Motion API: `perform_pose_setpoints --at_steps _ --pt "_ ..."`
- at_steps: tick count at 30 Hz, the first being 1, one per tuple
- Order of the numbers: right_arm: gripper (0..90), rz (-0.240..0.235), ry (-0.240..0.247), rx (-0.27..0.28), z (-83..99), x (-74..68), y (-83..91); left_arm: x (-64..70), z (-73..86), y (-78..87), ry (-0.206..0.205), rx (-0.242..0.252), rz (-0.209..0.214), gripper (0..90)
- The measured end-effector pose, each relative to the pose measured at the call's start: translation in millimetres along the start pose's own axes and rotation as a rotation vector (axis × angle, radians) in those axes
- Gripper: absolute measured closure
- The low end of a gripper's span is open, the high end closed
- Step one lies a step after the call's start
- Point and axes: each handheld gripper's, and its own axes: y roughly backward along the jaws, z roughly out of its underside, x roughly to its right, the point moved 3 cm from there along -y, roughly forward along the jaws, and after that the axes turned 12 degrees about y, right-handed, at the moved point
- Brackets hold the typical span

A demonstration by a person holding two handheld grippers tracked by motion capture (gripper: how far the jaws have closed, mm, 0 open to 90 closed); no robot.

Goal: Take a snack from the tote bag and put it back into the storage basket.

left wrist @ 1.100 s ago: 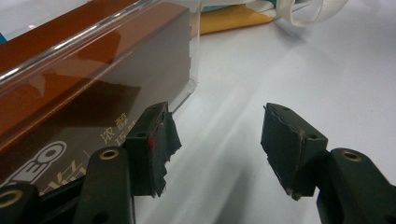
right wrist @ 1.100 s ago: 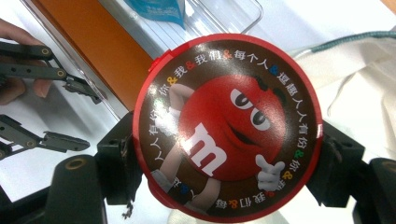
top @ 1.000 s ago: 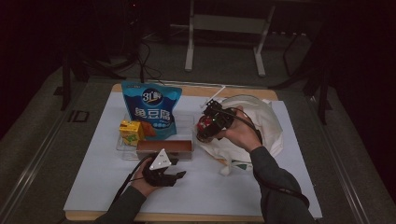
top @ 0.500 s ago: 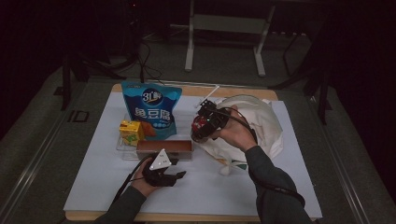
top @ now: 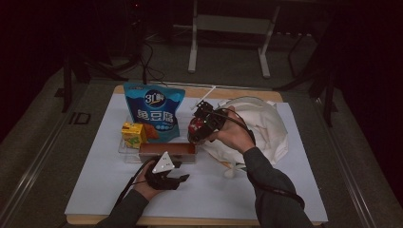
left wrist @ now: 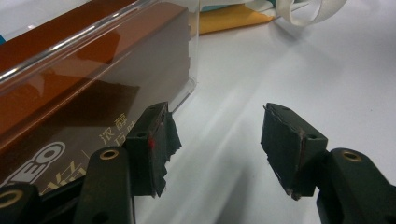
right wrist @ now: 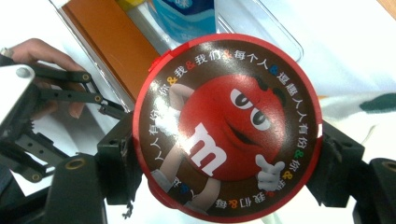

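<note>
My right gripper [top: 197,127] is shut on a round red M&M's tub [right wrist: 227,126], held in the air above the right end of the clear tray [top: 124,151]. In the right gripper view the tub's lid faces the camera between the two jaws. My left gripper [top: 177,175] rests on the white mat just in front of the tray, open, with nothing between its pads [left wrist: 286,144]. Right beside its left jaw stands the brown chocolate box [left wrist: 70,107] behind the tray's clear wall.
A blue snack bag [top: 153,111] and a yellow carton [top: 133,133] stand in the tray. A white cloth bag [top: 261,126] lies to the right under my right hand. The white mat [top: 294,190] covers the wooden table.
My right gripper has carried the red tub leftward, from over the white bag towards the tray. The left gripper has stayed put.
</note>
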Motion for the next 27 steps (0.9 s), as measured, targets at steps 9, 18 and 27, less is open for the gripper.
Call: perform_pose_setpoints --at_steps 9,18,27 --pt "25.7 -0.007 0.002 0.007 -10.5 -3.6 -3.9 -0.3 0.0 0.2 -0.004 -0.003 -0.001 42.4" --pt "25.7 -0.012 0.009 0.014 -20.8 -7.7 -7.2 -0.1 0.0 0.1 0.001 -0.001 0.002 42.4" --pt "25.7 -0.015 -0.002 0.028 -29.8 -9.3 -12.5 -0.2 -0.1 0.0 0.005 0.001 0.003 42.4"
